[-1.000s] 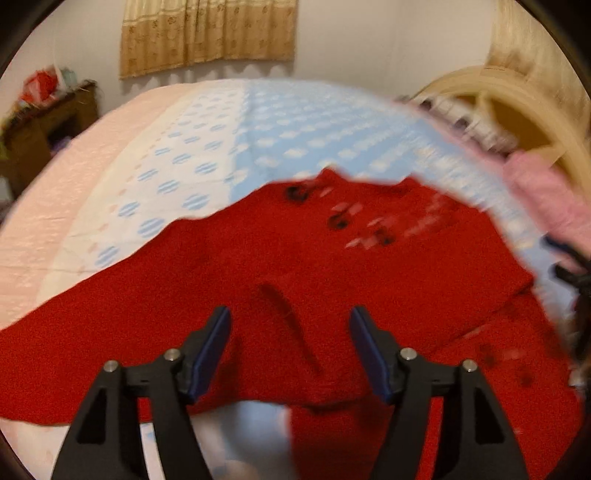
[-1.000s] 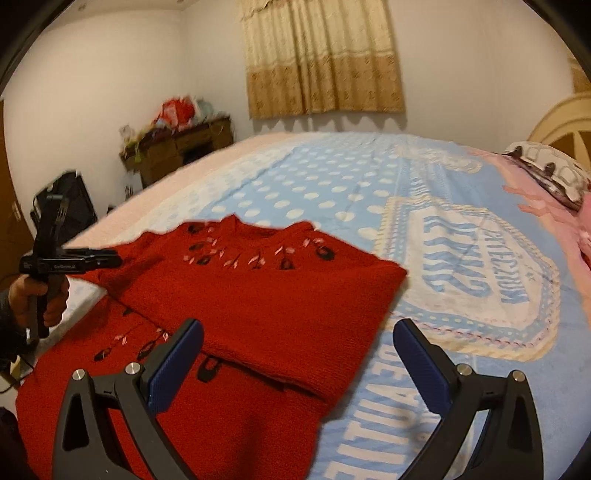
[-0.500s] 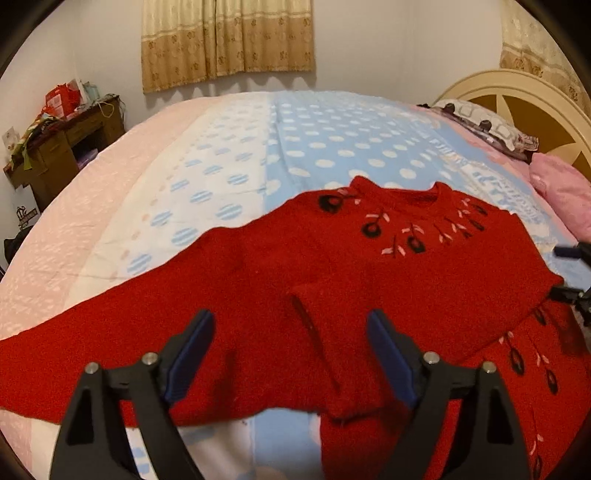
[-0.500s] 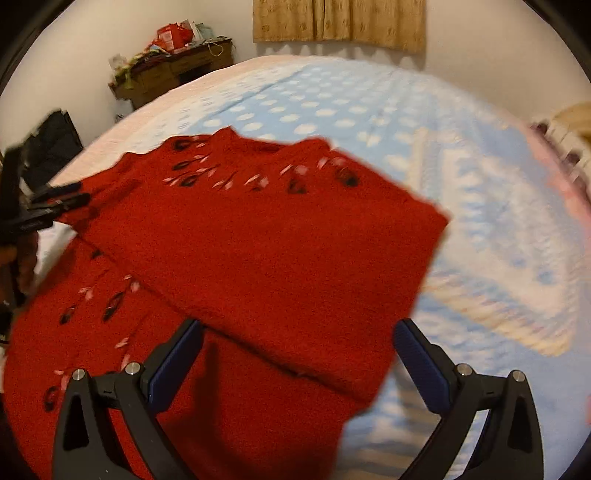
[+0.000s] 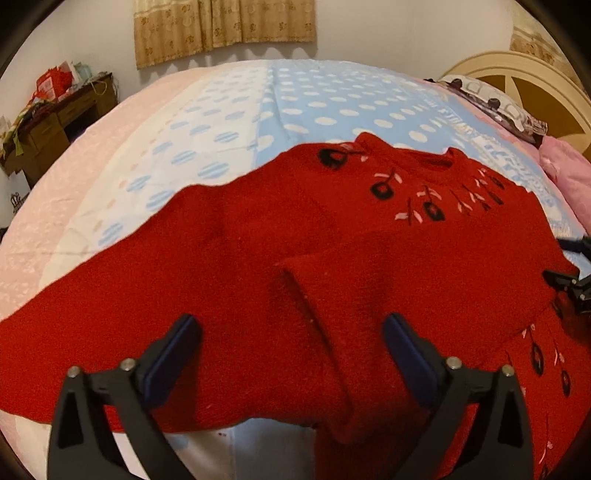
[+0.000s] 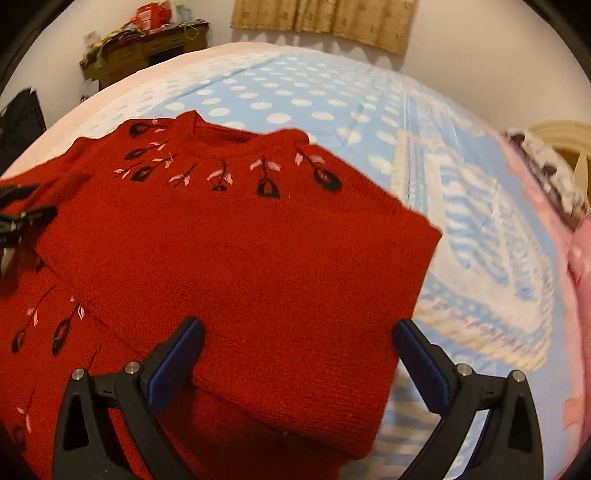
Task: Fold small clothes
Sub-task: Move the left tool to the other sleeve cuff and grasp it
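Observation:
A red knit sweater [image 5: 332, 266] with black and pink flower embroidery lies on the bed. One sleeve is folded across its body; the other sleeve [image 5: 122, 295] stretches out to the left. My left gripper [image 5: 291, 350] is open and empty, hovering over the folded sleeve's cuff end. In the right wrist view the sweater [image 6: 240, 258] fills the lower left, and my right gripper [image 6: 297, 354] is open and empty above its folded side edge. The left gripper also shows in the right wrist view [image 6: 18, 218], and the right gripper in the left wrist view [image 5: 569, 280].
The bed has a blue dotted cover [image 5: 332, 107] and a pink section [image 5: 74, 177] on the left. Pillows [image 5: 495, 107] and a cream headboard [image 5: 535, 77] are at the right. A cluttered wooden desk [image 5: 48, 125] stands by the far wall under curtains [image 5: 221, 29].
Both grippers have come lower and closer over the sweater. The left gripper's jaws have opened wider. The sweater lies as before.

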